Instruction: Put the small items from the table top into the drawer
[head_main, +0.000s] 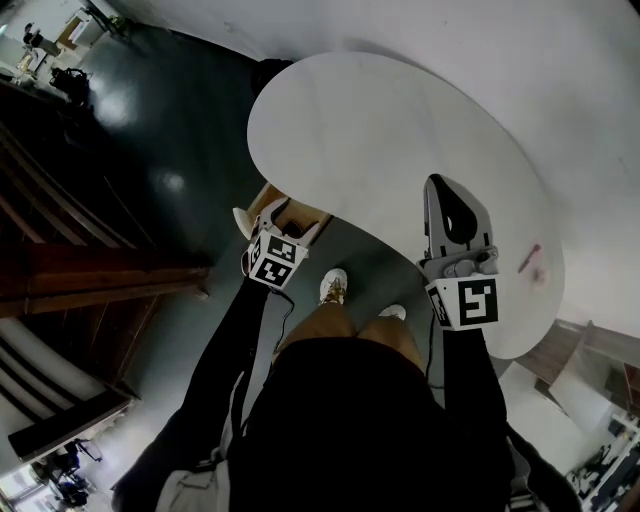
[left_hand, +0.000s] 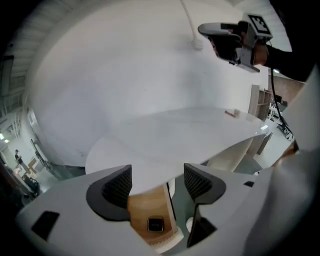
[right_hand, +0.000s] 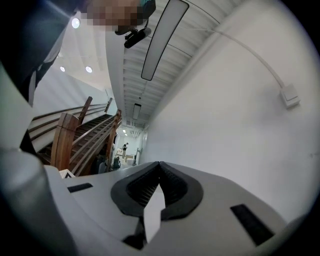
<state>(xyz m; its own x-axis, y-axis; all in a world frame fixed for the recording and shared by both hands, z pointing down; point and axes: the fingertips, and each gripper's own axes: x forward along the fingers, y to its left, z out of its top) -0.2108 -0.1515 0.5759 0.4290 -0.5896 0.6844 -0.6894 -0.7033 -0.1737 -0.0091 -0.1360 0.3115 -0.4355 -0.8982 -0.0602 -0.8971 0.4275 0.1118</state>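
Observation:
The white rounded table (head_main: 380, 140) carries a small red-pink item (head_main: 530, 260) near its right edge, also seen from the left gripper view as a small red item (left_hand: 231, 113). Under the table's near edge a wooden drawer (head_main: 268, 200) stands pulled out. My left gripper (head_main: 280, 218) hangs open over it. In the left gripper view its fingers frame the drawer (left_hand: 142, 210), which holds a small black item (left_hand: 155, 224). My right gripper (head_main: 442, 190) is raised above the table, shut with nothing in it, and points at the wall (right_hand: 159, 170).
The person's shoes (head_main: 333, 285) stand on the dark floor below the table edge. A wooden staircase (head_main: 90, 270) lies to the left. A pale table leg (left_hand: 235, 155) is to the right of the drawer. A wall switch (right_hand: 290, 96) sits high on the white wall.

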